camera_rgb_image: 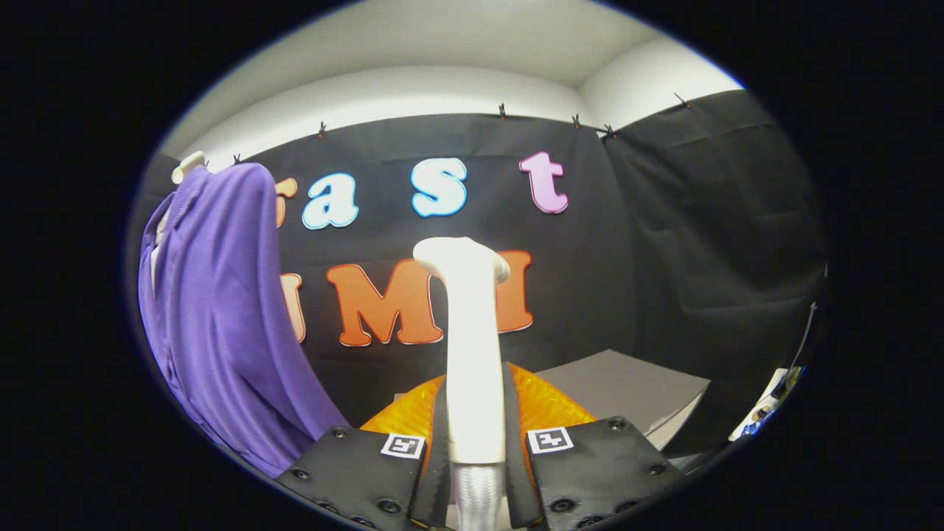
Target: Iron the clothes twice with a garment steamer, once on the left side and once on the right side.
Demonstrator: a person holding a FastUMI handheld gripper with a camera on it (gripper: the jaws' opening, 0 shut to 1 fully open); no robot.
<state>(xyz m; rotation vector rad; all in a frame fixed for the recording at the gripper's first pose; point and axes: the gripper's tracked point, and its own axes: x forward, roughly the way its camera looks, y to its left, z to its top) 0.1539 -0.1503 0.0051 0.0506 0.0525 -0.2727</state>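
The gripper (pixel 476 442) is clamped on the steamer (pixel 468 346), both fingers pressing its white handle, which rises upright between them to a flared head. The purple garment (pixel 221 317) hangs on a hanger (pixel 188 167) ahead and to the left, apart from the steamer.

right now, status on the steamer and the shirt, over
Gripper shut on steamer handle, steamer upright. Purple garment hanging to the left, steamer head apart from it. Nothing between them.
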